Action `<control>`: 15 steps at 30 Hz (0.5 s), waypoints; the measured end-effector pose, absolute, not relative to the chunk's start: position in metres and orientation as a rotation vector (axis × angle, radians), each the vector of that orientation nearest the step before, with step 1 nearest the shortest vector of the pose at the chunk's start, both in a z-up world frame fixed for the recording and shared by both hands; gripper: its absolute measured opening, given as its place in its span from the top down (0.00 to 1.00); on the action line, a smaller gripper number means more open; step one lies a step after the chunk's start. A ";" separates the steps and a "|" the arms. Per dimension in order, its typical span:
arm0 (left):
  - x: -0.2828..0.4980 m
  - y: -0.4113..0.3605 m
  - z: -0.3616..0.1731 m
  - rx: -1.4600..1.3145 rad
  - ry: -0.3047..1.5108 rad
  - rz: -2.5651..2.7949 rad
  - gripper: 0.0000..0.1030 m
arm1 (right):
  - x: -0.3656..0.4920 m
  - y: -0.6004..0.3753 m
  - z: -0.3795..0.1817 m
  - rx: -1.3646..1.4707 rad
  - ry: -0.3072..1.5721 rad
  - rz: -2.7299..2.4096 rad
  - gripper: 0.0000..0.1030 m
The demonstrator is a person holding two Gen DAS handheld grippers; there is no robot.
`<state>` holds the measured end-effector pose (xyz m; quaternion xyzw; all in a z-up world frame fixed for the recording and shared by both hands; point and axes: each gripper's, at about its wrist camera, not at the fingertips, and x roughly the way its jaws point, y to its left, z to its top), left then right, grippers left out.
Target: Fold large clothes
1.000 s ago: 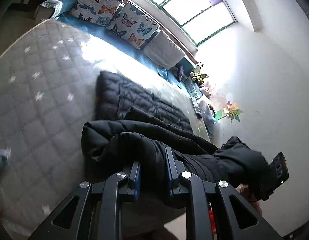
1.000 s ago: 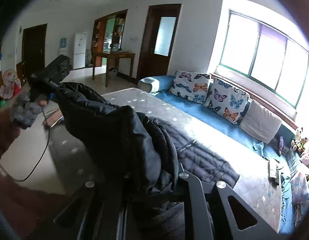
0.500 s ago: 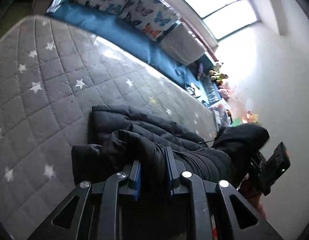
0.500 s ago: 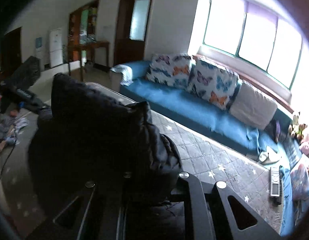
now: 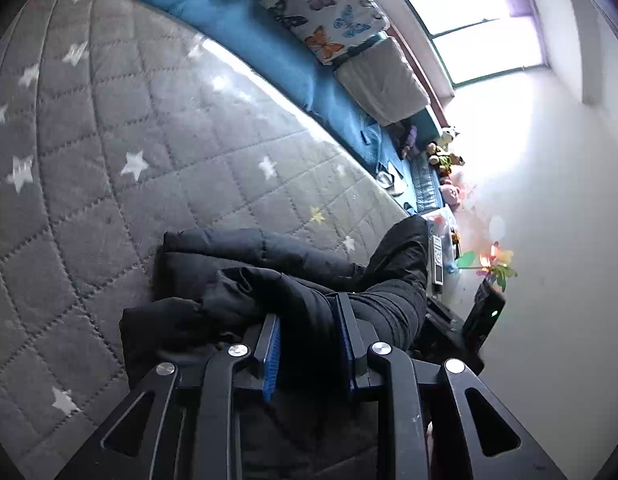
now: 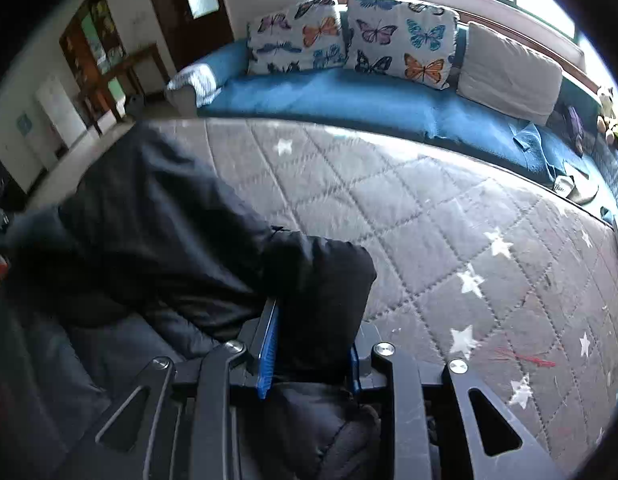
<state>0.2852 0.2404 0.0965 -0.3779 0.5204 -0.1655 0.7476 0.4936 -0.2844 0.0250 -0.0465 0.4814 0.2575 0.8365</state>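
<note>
A black puffer jacket lies folded over itself on the grey star-quilted mattress. My left gripper has a thick fold of it between its blue pads, and its jaws are opening. In the right wrist view the same jacket spreads to the left across the mattress. My right gripper holds a bunched corner that fills the gap between its pads, and its jaws are opening too. The right finger is mostly hidden by fabric.
A blue sofa with butterfly cushions and a grey cushion runs along the mattress's far side under a window. Soft toys and a remote control lie at its end. A dark door stands at the back left.
Both grippers have swung down and forward, carrying the jacket's lifted edge over onto the rest of it. The jacket now rests doubled on the mattress, and the pads stand slightly wider apart.
</note>
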 end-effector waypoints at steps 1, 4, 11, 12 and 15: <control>0.286 0.240 0.101 -0.824 1.130 -0.371 0.73 | 0.489 -0.291 0.037 -0.069 1.001 0.549 0.71; 0.282 0.243 0.112 -0.848 1.111 -0.388 0.73 | 0.474 -0.313 0.070 -0.013 0.952 0.548 0.69; 0.273 0.257 0.116 -0.935 1.067 -0.404 0.67 | 0.419 -0.357 0.120 -0.063 0.898 0.501 0.69; 0.270 0.260 0.118 -0.947 1.047 -0.413 0.63 | 0.415 -0.360 0.122 -0.077 0.898 0.487 0.69; 0.264 0.272 0.131 -0.980 0.966 -0.416 0.47 | 0.396 -0.379 0.118 -0.065 0.945 0.475 0.69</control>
